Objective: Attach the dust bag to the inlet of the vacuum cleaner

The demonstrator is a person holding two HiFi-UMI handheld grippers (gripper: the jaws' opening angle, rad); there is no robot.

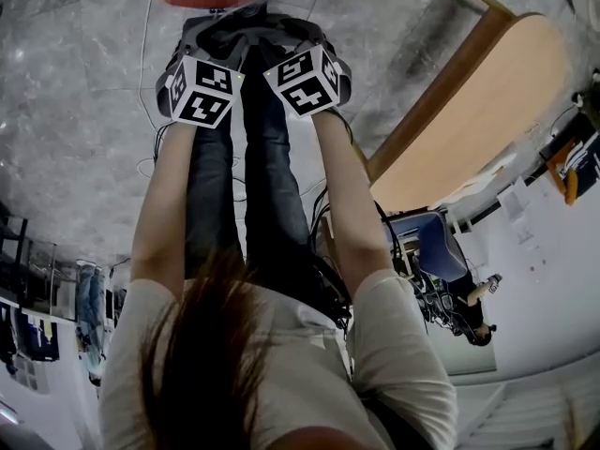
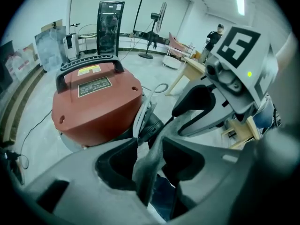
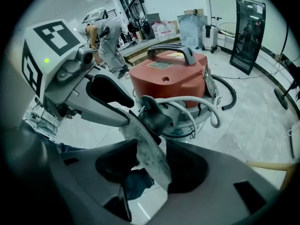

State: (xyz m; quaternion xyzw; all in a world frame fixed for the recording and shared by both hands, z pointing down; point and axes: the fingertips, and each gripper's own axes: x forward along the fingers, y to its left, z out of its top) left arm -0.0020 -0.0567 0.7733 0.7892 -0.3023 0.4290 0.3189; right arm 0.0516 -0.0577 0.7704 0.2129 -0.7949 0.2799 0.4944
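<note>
Two grippers are held wide apart: left gripper (image 2: 149, 144) and right gripper (image 3: 151, 146). One grey dust bag (image 3: 140, 135) is seen lower centre, loose between both jaw pairs and just beside the black inlet (image 3: 152, 118) of one red vacuum cleaner (image 3: 166, 78).

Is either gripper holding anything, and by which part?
Nothing is clamped. Left gripper and right gripper both stand open; the grey edge of the dust bag stands loose between each pair of jaws.

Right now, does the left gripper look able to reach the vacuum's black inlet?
Probably yes: the inlet sits just past the left gripper, whose open jaws have only the grey dust bag between them.
</note>
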